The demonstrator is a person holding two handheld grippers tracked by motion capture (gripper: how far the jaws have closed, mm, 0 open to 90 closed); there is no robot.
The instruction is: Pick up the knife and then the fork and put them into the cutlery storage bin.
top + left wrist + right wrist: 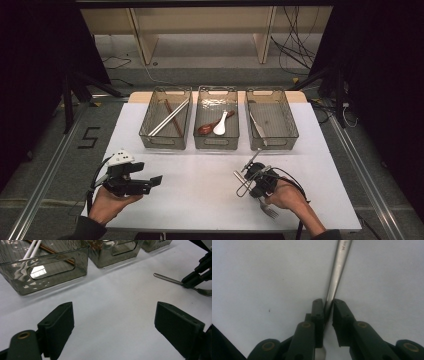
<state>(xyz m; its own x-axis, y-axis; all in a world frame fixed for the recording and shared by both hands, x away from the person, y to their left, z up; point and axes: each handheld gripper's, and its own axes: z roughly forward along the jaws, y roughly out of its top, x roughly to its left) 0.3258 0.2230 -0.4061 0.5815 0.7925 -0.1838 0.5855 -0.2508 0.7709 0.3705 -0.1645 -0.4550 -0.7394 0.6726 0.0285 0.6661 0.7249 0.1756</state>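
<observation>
Pinching the fork (263,198) by its handle on the white table (200,195), the right gripper (328,305) has its jaws squeezed on it, so next it probably needs lifting to the right-hand bin (272,120).

Slim silver fork (336,275): polished metal, smooth, glossy, with a stamped mark on the handle. Right gripper (328,305): dark matt plastic jaws, brass-coloured rivets. Left gripper (113,322): the same dull black plastic, faintly textured. Three smoky translucent bins (165,119): glossy hard plastic, rippled walls. White table sheet (210,180): matt, smooth, paper-like. White spoon (221,125): glazed, ceramic-looking. Brown spoon (206,128): glossy. Pale chopsticks (167,118): smooth.
</observation>
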